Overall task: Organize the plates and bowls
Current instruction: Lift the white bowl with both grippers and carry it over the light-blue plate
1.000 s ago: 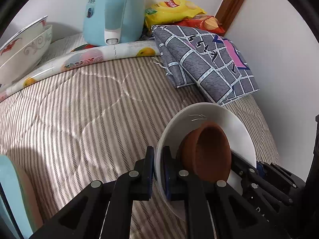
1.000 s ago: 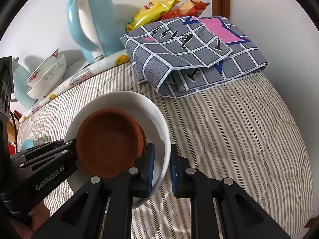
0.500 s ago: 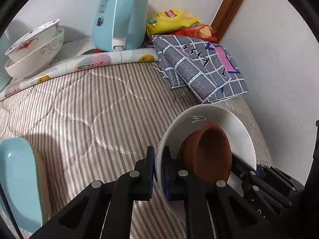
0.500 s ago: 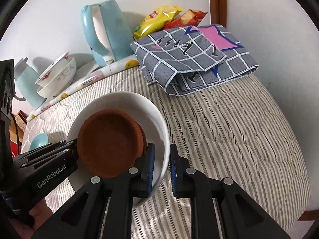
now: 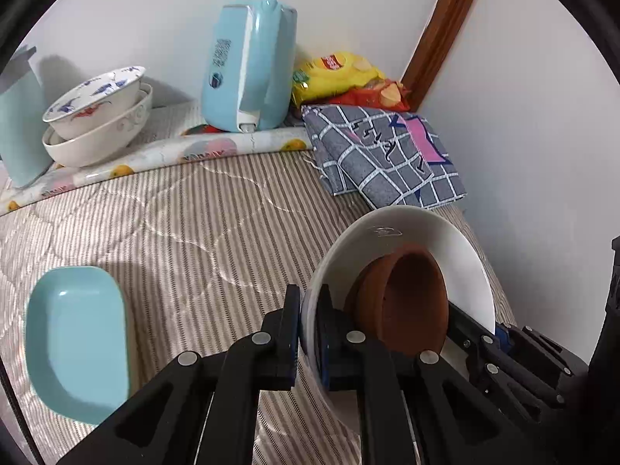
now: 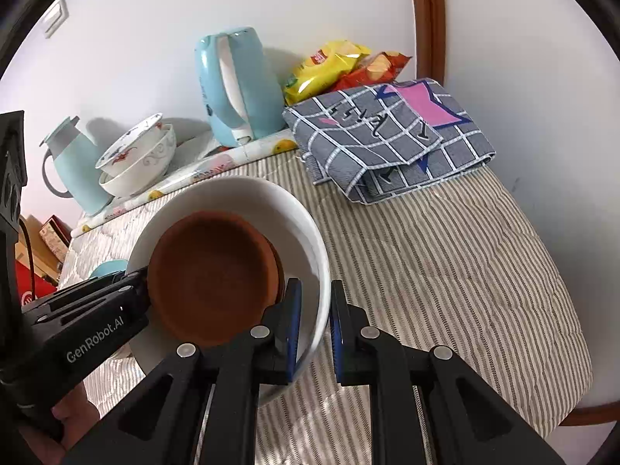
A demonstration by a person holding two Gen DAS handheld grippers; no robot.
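A white bowl [image 5: 391,228] [image 6: 248,193] hangs above the striped bed cover, with a brown clay dish [image 5: 407,302] [image 6: 211,271] lying inside it. My left gripper [image 5: 308,333] is shut on the bowl's left rim. My right gripper [image 6: 313,329] is shut on the opposite rim, and shows in the left wrist view as black fingers [image 5: 503,352] behind the bowl. Two patterned white bowls [image 5: 97,116] [image 6: 139,159] sit stacked at the back left. A light blue rectangular dish [image 5: 75,337] lies on the cover at the front left.
A light blue kettle [image 5: 248,66] [image 6: 236,85] stands by the wall on a fruit-print mat [image 5: 155,155]. A folded grey checked cloth [image 5: 383,155] [image 6: 387,139] and snack bags [image 5: 341,77] fill the back right corner. A light blue jug [image 6: 73,162] stands far left.
Both grippers have risen with the white bowl and clay dish between them. The view has widened, so the stacked bowls and the blue rectangular dish have come fully into sight.
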